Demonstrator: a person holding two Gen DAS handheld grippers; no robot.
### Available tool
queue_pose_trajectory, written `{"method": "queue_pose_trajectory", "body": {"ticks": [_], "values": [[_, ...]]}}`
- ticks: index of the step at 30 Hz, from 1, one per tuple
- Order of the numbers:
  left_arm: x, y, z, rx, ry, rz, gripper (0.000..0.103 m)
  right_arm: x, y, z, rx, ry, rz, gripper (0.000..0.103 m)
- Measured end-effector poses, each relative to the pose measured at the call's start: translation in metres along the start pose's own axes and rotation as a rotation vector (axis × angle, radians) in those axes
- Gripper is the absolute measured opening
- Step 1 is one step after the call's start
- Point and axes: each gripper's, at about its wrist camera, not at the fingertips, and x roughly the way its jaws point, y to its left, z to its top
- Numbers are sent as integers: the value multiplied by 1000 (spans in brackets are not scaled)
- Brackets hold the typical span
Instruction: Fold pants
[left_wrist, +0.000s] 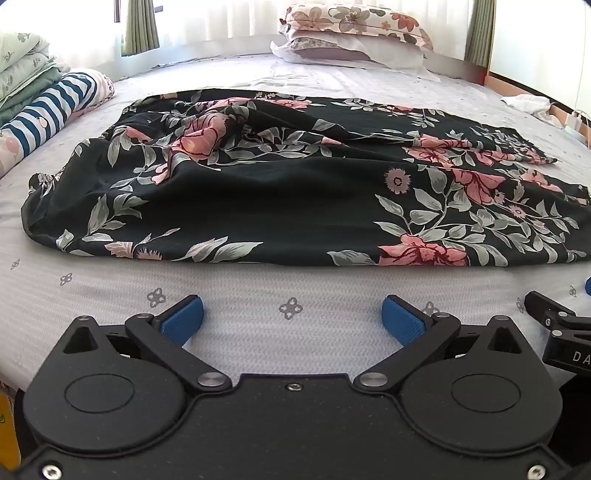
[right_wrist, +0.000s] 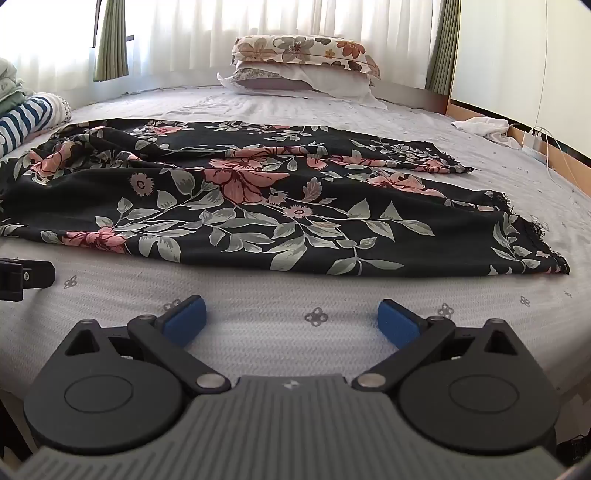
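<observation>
Left wrist view: my left gripper (left_wrist: 291, 314) gapes wide, empty, over the bed (left_wrist: 258, 332) near edge; pants (left_wrist: 295, 184) lie across mid-bed, waist rumpled toward the left edge. Right wrist view: my right gripper (right_wrist: 291, 314) is likewise wide, empty; the fabric looks thin, limp and slippery, so I would pinch the frayed hems (right_wrist: 532, 243) and the waistband.

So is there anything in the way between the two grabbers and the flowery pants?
Nothing visible. Only bare bedsheet lies between the open left gripper and the floral pants, and likewise ahead of the open right gripper.
</observation>
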Motion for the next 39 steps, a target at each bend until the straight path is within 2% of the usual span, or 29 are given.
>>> {"method": "queue_pose_trajectory", "body": {"ticks": [39], "values": [[0,0,0,-1,2,-1,103,1,1,1,4,6,-3,103]]}}
